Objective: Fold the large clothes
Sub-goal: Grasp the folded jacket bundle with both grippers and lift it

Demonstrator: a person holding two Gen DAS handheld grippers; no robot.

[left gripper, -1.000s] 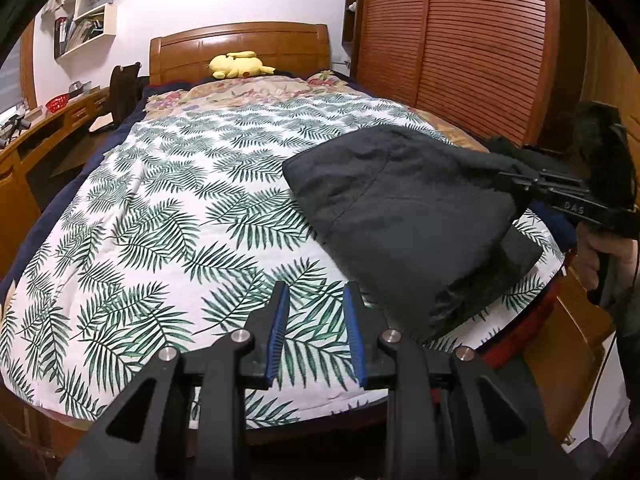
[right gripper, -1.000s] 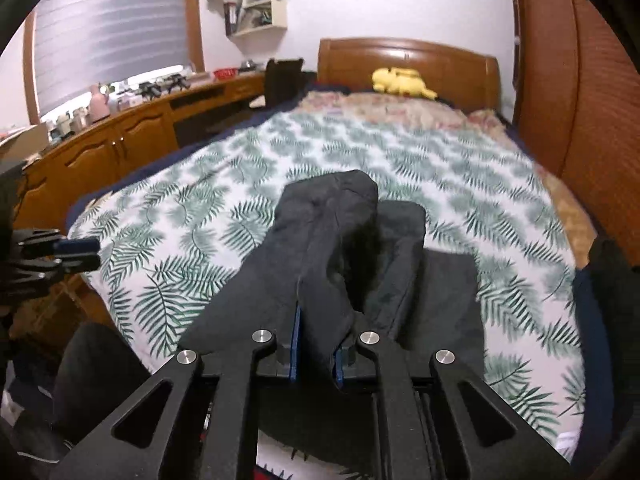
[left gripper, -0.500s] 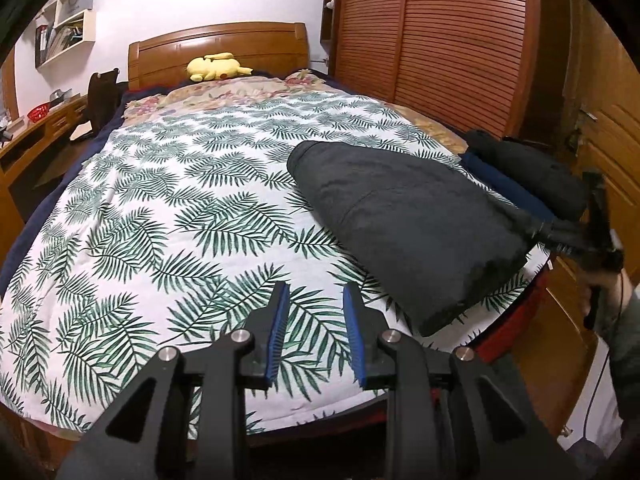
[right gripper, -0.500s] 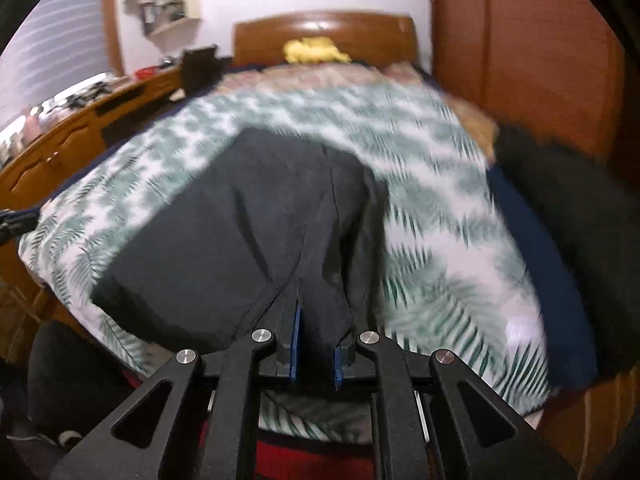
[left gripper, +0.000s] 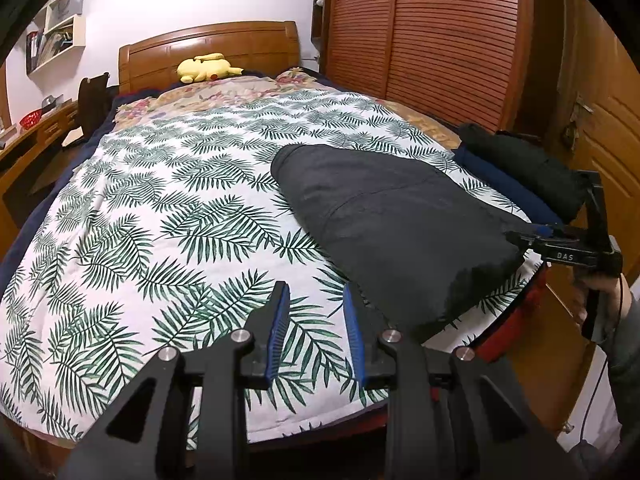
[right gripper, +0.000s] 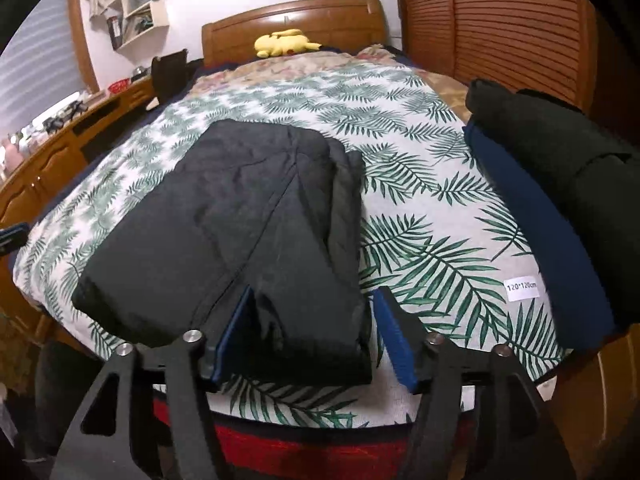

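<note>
The folded black garment (right gripper: 248,216) is a matt, smooth cloth with stitched seams. The bedspread (left gripper: 168,216) is soft printed cloth with green leaves on white. The headboard (left gripper: 208,46) and the slatted wardrobe doors (left gripper: 440,32) are polished wood with a warm gloss. The yellow toy (left gripper: 206,68) looks plush. The gripper fingers (right gripper: 394,332) are matt black plastic with blue ribbed pads and shiny metal bolts.

"DAS" stands in pale letters on the right gripper (left gripper: 560,246); a white label (right gripper: 521,289) near the bedspread's (right gripper: 420,208) foot edge reads "120*120cm"
</note>
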